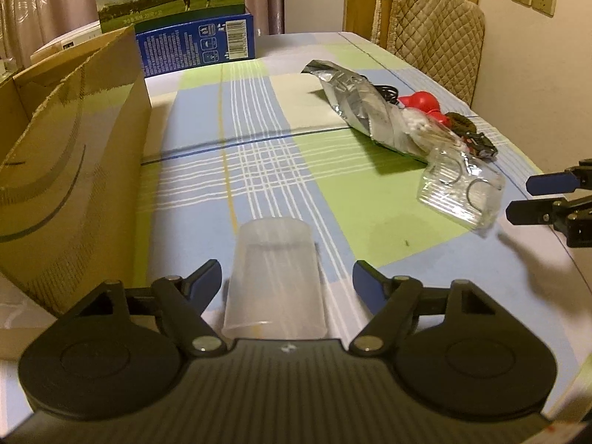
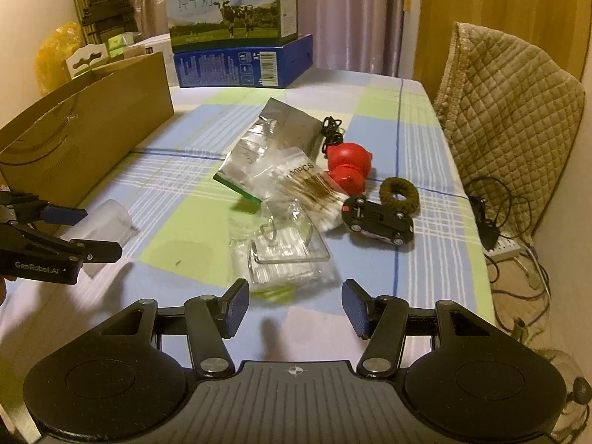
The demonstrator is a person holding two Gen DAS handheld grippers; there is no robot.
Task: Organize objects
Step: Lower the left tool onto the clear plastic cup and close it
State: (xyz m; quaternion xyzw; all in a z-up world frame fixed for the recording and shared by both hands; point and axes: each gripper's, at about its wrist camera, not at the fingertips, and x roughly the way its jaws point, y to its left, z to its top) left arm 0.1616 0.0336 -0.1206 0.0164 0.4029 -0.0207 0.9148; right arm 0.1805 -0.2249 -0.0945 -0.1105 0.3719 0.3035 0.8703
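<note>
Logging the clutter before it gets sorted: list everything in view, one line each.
plastic cup: 1, translucent, on its side between the left tool's fingers
cardboard box: 1, brown, open, table's left side
milk cartons: 2, green-and-white atop blue, far end
foil pouch: 1, silver, mid-table
cotton swab bag: 1, clear, overlapping the pouch
clear hook packs: clear, count unclear, nearest the right tool
red toy: 1, red, behind the swabs
toy car: 1, black, right of the swabs
hair tie: 1, brown, beside the car
black cord: 1, black, behind the toy
left tool: open
right tool: open, empty
</note>
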